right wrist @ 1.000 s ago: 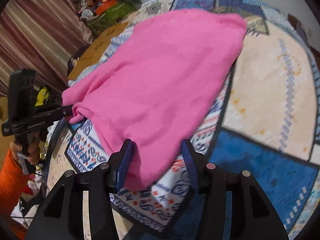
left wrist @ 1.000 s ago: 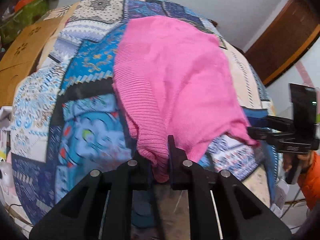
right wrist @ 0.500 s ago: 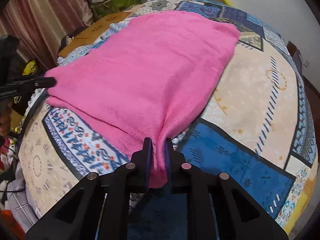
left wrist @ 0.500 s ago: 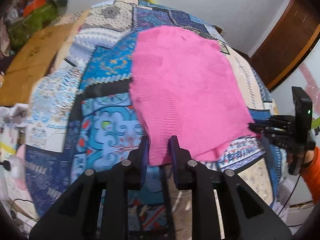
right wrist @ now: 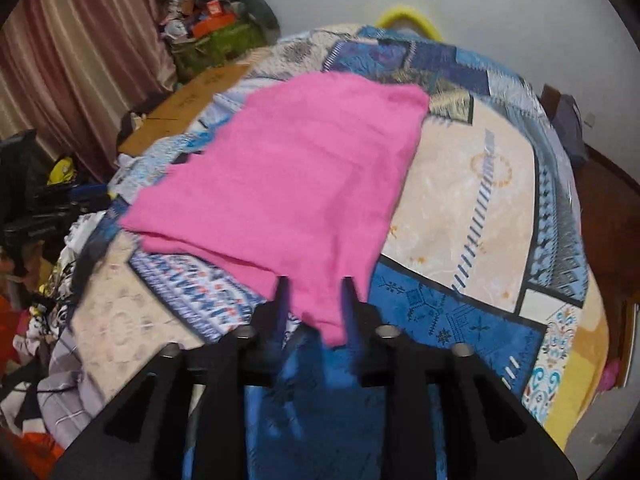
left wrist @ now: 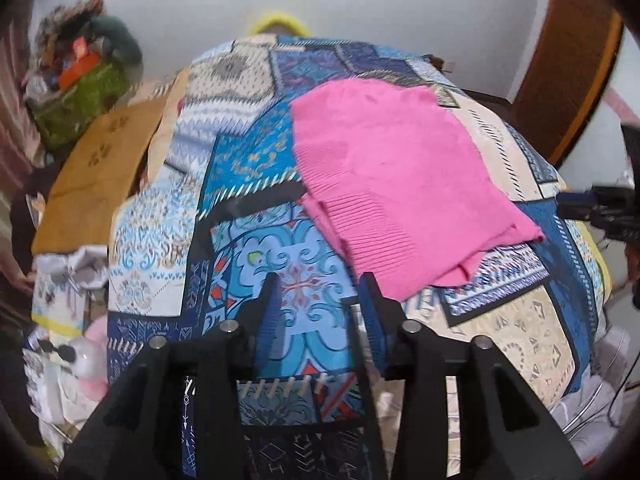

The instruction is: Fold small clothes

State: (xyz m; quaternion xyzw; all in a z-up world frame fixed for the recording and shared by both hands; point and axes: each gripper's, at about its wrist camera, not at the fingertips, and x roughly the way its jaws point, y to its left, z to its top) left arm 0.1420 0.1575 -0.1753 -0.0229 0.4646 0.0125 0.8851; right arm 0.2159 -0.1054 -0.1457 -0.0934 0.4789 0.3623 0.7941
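Jaws on your left gripper (left wrist: 320,300) and right gripper (right wrist: 314,300) have just been opening, nothing pinched, pink knit sweater (left wrist: 392,184) flat on the patchwork bedspread (left wrist: 248,168), so square its near hem before regripping.

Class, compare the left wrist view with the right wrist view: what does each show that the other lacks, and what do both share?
Only the left wrist view shows the ribbed band along the pink knit garment and the left gripper, open over bare quilt.

Only the right wrist view shows the striped curtain and the right gripper, open, with the garment's near corner between its fingers.

Both show the patchwork quilt, the cardboard box and the yellow hoop.
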